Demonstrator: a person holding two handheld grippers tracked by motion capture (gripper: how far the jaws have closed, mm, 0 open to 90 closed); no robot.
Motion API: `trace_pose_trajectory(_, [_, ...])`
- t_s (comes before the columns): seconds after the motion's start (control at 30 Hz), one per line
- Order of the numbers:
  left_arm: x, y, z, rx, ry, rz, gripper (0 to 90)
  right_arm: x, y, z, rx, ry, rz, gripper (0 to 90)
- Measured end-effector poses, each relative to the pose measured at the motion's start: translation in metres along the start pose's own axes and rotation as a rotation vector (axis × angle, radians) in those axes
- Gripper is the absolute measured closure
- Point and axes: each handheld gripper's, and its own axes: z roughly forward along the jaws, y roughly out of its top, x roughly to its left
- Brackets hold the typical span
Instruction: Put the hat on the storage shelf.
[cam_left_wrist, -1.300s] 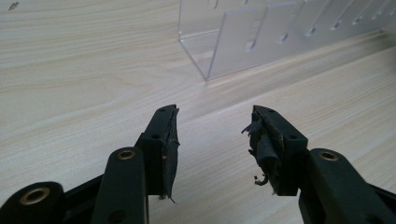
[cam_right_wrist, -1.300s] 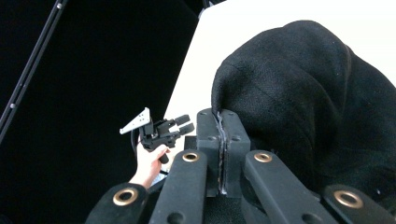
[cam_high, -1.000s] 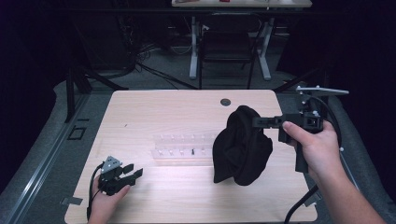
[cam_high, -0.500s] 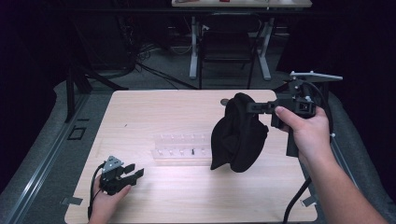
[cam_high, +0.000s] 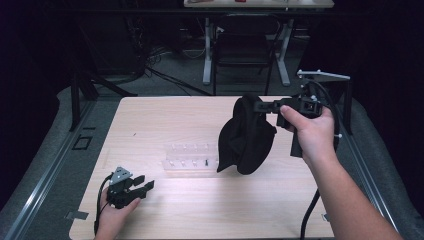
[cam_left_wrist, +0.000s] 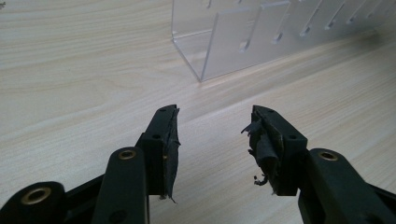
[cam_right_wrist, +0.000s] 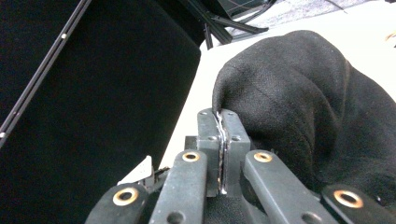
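High view: a light wooden table (cam_high: 200, 215) fills the middle of the frame; a black cloth (cam_high: 246, 137) hangs right of centre, lifted by its top edge, its lower folds low over or perhaps touching the wood, which is hard to tell from this angle.
Right gripper view: the right gripper (cam_right_wrist: 223, 122) has its jaws pressed together on a fold of the black cloth (cam_right_wrist: 299, 102), which bulges across the right half of the frame; this pinch is not legible from above.
Left gripper view: the left gripper (cam_left_wrist: 212, 137) has its jaws spread wide with bare wood between them, and frayed black tape hangs from the pads (cam_left_wrist: 264, 144).
Clear rack: a transparent slotted plastic rack (cam_left_wrist: 261, 35) sits at the top of the left gripper view, just ahead of the jaws; from above the rack (cam_high: 190, 157) lies at table centre, just left of the cloth.
Right hand: the right hand (cam_high: 310, 132) grips its tool at upper right, raised off the table, jaws pointing toward frame left, forearm running down to the lower right corner.
Left hand: the left hand (cam_high: 117, 205) rests low at lower left, its gripper (cam_high: 142, 187) pointing right toward the rack.
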Motion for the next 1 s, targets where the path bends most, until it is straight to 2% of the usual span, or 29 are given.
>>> trace_pose_trajectory(0.2, [-0.001, 0.001, -0.001, 0.001, -0.01, 0.004, 52.5, -0.002, 0.004, 0.013, -0.002, -0.019, -0.002, 89.0])
trace_pose_trajectory(0.4, [-0.008, 0.003, -0.001, -0.033, -0.044, 0.008, 52.7, -0.007, 0.006, 0.018, -0.011, -0.016, 0.008, 89.0])
trace_pose_trajectory(0.57, [-0.026, 0.014, -0.001, -0.052, -0.087, 0.057, 52.6, -0.013, 0.008, 0.023, -0.012, -0.014, 0.02, 88.9])
trace_pose_trajectory(0.7, [-0.045, 0.027, 0.001, -0.043, -0.134, 0.13, 52.6, -0.016, 0.01, 0.026, -0.015, -0.016, 0.025, 88.9])
trace_pose_trajectory(0.83, [-0.066, 0.042, 0.009, -0.056, -0.177, 0.196, 52.6, -0.016, 0.011, 0.031, -0.018, -0.017, 0.023, 88.9])
trace_pose_trajectory(1.0, [-0.091, 0.06, 0.02, -0.084, -0.217, 0.237, 53.0, -0.014, 0.012, 0.035, -0.021, -0.005, 0.026, 88.9])
